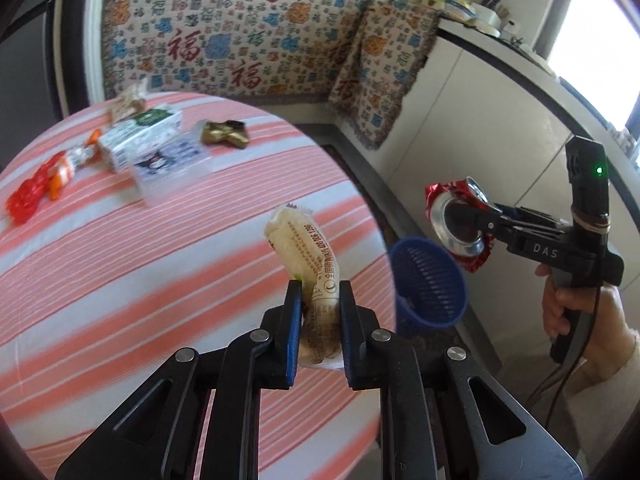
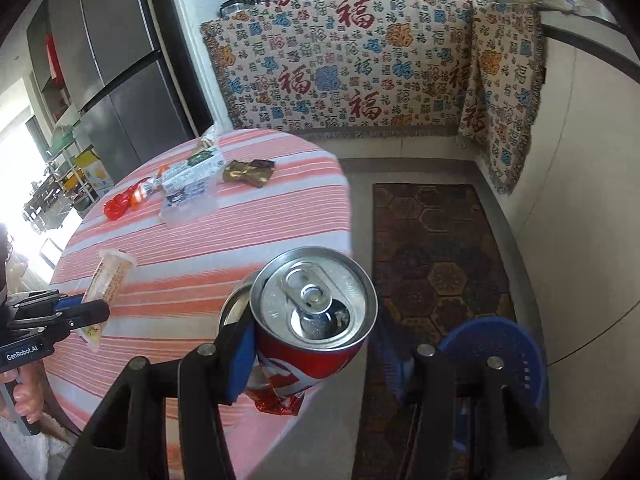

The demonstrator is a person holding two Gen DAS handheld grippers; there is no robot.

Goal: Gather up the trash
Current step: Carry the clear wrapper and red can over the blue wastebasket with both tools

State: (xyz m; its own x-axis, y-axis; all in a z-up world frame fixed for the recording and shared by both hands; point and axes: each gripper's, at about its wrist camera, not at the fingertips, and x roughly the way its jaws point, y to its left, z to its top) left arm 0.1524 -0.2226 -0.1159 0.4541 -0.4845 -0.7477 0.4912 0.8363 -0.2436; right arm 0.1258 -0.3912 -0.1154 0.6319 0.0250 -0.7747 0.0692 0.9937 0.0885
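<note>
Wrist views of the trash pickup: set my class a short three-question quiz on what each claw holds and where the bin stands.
1. True or false: the left claw is shut on a pale snack wrapper.
2. What does the right claw grip? A) a glass jar B) a crushed red can C) a spoon
3. Fill in: the blue mesh bin stands on the ____, beside the round table.

Key
1. True; the wrapper sticks up between its pads.
2. B; the can's opened top faces the right wrist camera.
3. Floor; more wrappers and a small carton lie on the striped cloth.
</note>
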